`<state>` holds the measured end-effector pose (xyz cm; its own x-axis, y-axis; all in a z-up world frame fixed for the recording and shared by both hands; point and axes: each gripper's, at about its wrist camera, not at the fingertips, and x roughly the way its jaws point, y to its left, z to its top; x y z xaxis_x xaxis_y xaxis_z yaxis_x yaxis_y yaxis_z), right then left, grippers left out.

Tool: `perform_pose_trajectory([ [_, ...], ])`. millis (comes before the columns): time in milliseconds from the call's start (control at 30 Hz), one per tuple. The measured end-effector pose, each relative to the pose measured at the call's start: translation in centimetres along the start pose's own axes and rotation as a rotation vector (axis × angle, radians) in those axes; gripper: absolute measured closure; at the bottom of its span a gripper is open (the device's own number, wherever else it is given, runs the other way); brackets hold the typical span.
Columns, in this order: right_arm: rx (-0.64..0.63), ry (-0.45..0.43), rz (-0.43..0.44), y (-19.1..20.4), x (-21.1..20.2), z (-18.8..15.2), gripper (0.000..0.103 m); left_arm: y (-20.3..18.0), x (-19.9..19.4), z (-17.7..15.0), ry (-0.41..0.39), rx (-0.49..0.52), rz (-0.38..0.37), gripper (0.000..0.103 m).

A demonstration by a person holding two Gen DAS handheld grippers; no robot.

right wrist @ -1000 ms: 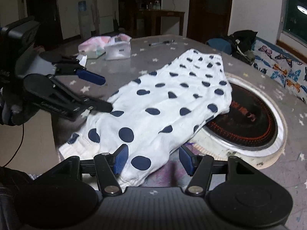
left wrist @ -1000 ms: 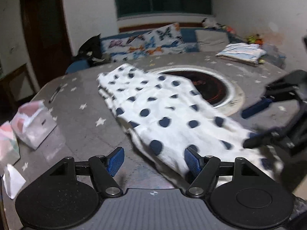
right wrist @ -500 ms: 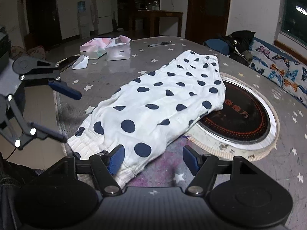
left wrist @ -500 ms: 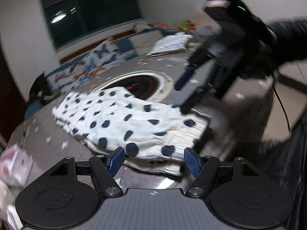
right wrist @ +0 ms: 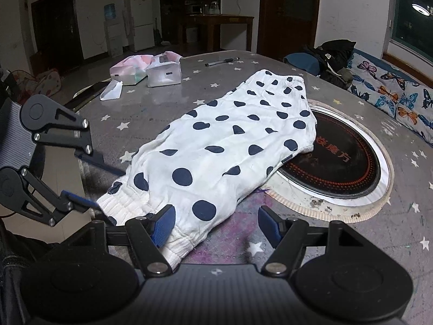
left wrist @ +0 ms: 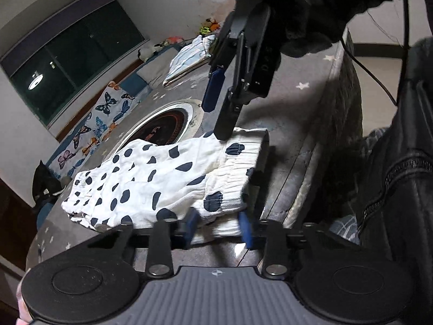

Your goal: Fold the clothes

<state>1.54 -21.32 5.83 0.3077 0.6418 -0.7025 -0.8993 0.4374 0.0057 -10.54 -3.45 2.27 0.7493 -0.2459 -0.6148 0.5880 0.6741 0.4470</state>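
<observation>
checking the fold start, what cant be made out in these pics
- Left claw, left wrist view: closing around the garment waistband; blur hides whether the pads press it.
- Garment's underside, both views: its top layer covers any fold beneath.
- Burner, right wrist view: near side under the garment.
- Pen: too small for detail.

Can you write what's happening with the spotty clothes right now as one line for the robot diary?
step: grab waistband | left gripper: closing, waistband between fingers | right gripper: open, at waistband edge | polka-dot garment: flat on table, unfolded
</observation>
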Motion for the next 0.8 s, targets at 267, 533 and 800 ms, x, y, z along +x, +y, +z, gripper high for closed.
perform_pose_trajectory([
  [267,-0.021,-0.064,-0.009,0.1,-1.9,0.9,0.034,4.4,-0.9,1.2,-0.045,-0.280,-0.006,0.092],
  [533,-0.142,-0.099,0.063,2.6,-3.2,1.0,0.033,8.8,0.3,1.9,-0.030,-0.519,-0.061,0.093],
  [800,-0.342,-0.095,0.036,6.3,0.2,1.3,0.034,10.8,1.0,1.8,-0.015,-0.628,-0.097,0.093],
])
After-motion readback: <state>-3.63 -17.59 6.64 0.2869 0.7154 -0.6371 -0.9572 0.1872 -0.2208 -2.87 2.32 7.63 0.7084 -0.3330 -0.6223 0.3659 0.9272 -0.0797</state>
